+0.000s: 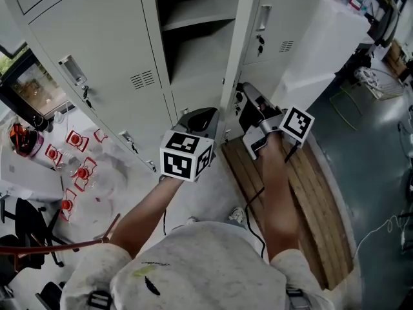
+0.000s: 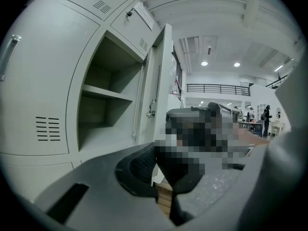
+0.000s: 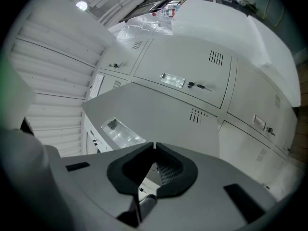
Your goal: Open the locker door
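Note:
The locker (image 1: 200, 18) in the middle of the bank stands open, with a shelf (image 2: 106, 94) inside. Its door (image 1: 235, 57) is swung out and shows edge-on in the head view. The left gripper view shows the door's inner face (image 2: 161, 81) and latch (image 2: 150, 113); the right gripper view shows its outer face (image 3: 159, 105) with vents and a recessed handle (image 3: 118, 130). My left gripper (image 1: 200, 118) (image 2: 158, 150) hangs below the open compartment, jaws shut and partly hidden by mosaic. My right gripper (image 1: 245, 102) (image 3: 154, 146) is close to the door's outer face, shut with its tips touching.
Closed lockers (image 1: 97, 50) flank the open one, and a neighbour (image 3: 187, 83) has a key in it. A wooden pallet (image 1: 290, 192) lies on the floor under my right arm. A white block (image 1: 329, 50) stands at right. Red-and-white items (image 1: 77, 166) sit at left.

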The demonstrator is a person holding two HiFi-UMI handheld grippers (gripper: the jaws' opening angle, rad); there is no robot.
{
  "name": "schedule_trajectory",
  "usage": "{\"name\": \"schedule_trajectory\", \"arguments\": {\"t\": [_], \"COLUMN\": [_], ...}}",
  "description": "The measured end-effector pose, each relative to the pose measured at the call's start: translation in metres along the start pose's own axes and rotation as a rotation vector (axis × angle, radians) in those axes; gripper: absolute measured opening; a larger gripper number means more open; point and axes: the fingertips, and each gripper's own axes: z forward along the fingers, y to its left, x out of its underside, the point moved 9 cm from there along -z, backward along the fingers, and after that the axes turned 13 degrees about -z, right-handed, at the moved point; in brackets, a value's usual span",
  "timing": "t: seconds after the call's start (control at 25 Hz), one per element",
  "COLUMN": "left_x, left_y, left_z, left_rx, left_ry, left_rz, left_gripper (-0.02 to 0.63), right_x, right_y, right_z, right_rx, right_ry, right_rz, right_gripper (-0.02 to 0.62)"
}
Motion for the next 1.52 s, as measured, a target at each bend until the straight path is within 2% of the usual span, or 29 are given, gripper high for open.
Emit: {"name": "schedule_trajectory", "arguments": {"t": [0.2, 0.44, 0.72, 1.52], "left_x": [0.002, 0.003, 0.004, 0.004], "left_y": [-0.019, -0.027, -0.044, -0.083], "left_z": [0.016, 0.027, 0.043, 0.089], "left_rx": [0.01, -0.016, -0.015, 0.004], "left_ry": [0.003, -0.006, -0.003, 0.015], "left_rz": [0.001, -0.011, -0.007, 0.022], "left_gripper": [0.006, 0.008, 0.006, 0.008], "right_x": [-0.013, -0.024, -0.042, -0.089], "right_y": [-0.008, -0.018, -0.029, -0.07], "right_z": [-0.012, -0.021, -0.036, -0.066], "right_rx": [-0.017, -0.039, -0.013, 0.002], "right_ry": [0.017, 0.026, 0.024, -0.023], "right_rz": [0.004, 0.021, -0.023, -0.002], "right_gripper": [0.017, 0.017, 0.017, 0.021]}}
